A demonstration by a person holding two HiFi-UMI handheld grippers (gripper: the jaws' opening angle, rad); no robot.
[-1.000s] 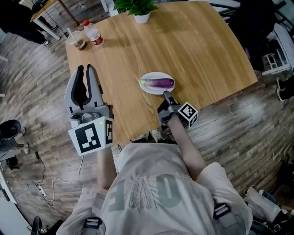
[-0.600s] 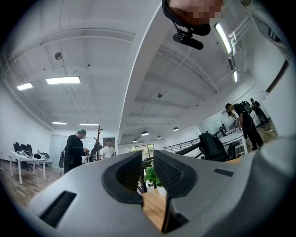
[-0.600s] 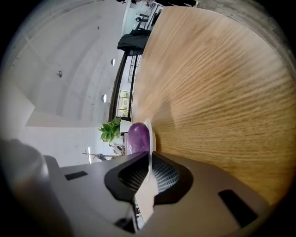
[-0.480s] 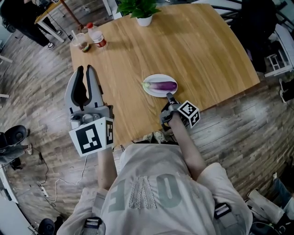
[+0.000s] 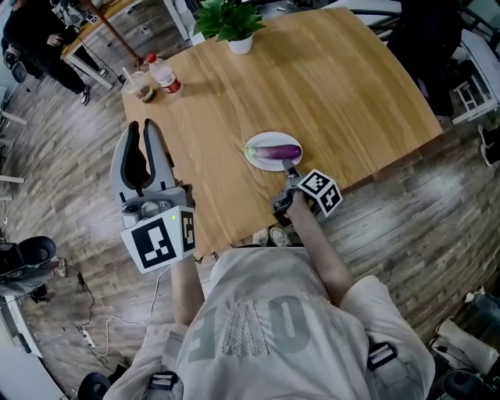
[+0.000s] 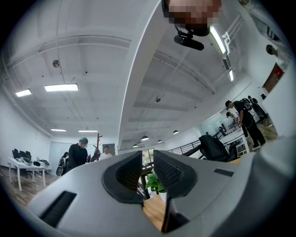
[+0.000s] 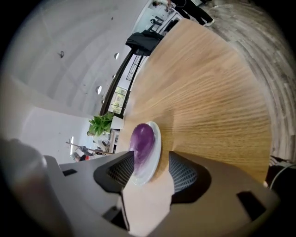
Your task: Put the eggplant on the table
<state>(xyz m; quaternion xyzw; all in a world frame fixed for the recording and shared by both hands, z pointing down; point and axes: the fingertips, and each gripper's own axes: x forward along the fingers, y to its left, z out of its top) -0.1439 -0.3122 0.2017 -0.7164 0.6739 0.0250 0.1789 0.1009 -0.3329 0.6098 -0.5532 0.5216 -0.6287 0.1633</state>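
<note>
- step in hand: reaching in to grab. the right gripper [image 5: 291,167] is at the near edge of the light wooden tabletop [image 5: 336,86], and its jaws are opening wide. it holds nothing yet.
- the shiny purple eggplant [image 5: 277,151] lies on a small round white plate [image 5: 256,160], at 12 o'clock from that gripper. its near end shows between the jaws, but the pads do not squeeze it.
- next, i think: push in a bit, close on the eggplant, lift it and lay it on bare wood.
- the left gripper [image 5: 141,125] is up at 9 o'clock, jaws almost together, empty.
- a leafy green plant in a white pot [image 5: 234,23] stands at 12 o'clock, with grey wood floor [image 5: 422,211] around.
</note>
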